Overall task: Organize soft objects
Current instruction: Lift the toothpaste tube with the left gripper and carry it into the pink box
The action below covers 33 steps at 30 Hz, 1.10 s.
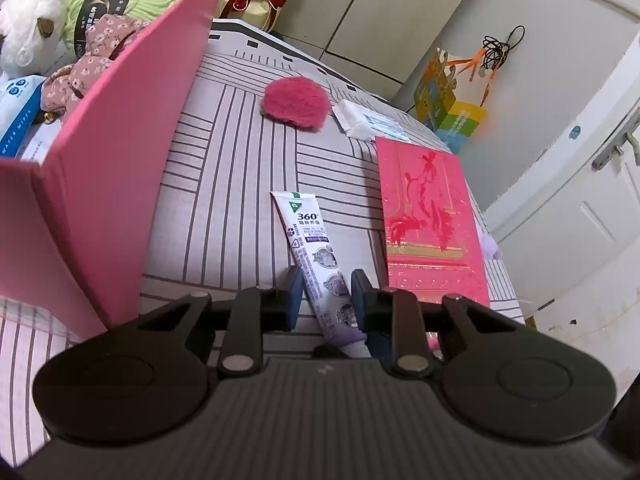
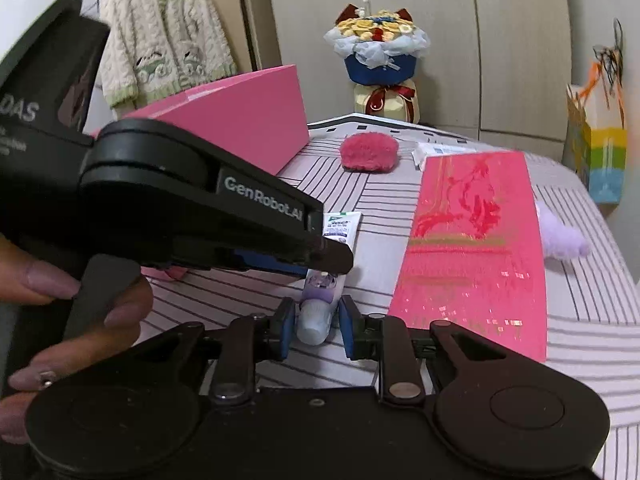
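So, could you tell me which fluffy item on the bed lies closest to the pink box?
The magenta fluffy pouch, lying beside the pink box; the lilac fluffy item sits beyond the red envelope.

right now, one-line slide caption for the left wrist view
Left claw open around a toothpaste tube on the striped bed, beside a pink box.

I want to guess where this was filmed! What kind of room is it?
Probably a bedroom at home. The things lie on a striped bedsheet, tall wardrobe doors stand behind, and a knitted cardigan hangs nearby. A white door with a handle is beside the bed.
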Each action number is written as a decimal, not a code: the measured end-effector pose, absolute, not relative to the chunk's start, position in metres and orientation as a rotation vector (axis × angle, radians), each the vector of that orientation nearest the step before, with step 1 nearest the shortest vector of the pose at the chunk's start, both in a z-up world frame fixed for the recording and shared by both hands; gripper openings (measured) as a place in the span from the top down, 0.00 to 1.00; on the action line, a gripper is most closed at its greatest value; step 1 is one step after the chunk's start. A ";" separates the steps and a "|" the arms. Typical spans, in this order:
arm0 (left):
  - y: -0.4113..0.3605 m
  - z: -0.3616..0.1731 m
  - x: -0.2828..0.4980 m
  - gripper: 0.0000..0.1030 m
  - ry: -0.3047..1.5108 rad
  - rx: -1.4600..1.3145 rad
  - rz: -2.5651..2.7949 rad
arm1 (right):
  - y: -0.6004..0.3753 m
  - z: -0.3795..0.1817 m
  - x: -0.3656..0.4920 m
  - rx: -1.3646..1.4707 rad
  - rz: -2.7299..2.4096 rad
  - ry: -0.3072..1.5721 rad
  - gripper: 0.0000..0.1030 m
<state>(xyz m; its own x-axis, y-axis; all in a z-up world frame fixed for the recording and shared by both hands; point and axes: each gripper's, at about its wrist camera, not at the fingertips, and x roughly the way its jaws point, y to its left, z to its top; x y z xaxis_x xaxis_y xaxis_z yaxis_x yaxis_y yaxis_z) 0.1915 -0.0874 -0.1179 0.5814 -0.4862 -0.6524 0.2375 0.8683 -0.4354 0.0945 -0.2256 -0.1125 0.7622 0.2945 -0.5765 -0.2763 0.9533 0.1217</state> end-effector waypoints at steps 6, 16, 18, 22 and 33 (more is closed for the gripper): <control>-0.092 -0.116 0.188 0.76 0.843 -0.287 -0.420 | -0.221 -0.112 0.094 0.018 0.269 0.612 0.74; -0.098 -0.112 0.169 0.73 0.869 -0.241 -0.441 | -0.233 -0.113 0.083 0.184 0.273 0.610 0.75; -0.097 -0.109 0.164 0.73 0.865 -0.236 -0.442 | -0.232 -0.111 0.080 0.186 0.275 0.608 0.75; -0.095 -0.100 0.152 0.73 0.857 -0.221 -0.454 | -0.231 -0.105 0.072 0.173 0.277 0.605 0.75; -0.075 -0.070 0.111 0.73 0.812 -0.253 -0.483 | -0.218 -0.073 0.036 0.103 0.291 0.572 0.75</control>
<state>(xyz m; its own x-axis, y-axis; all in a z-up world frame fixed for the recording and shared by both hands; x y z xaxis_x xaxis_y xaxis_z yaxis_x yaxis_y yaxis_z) 0.1112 -0.0746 -0.0698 0.5883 -0.5040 -0.6324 0.3147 0.8630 -0.3952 0.0363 -0.2177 -0.0734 0.8013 0.2989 -0.5182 -0.2422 0.9541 0.1759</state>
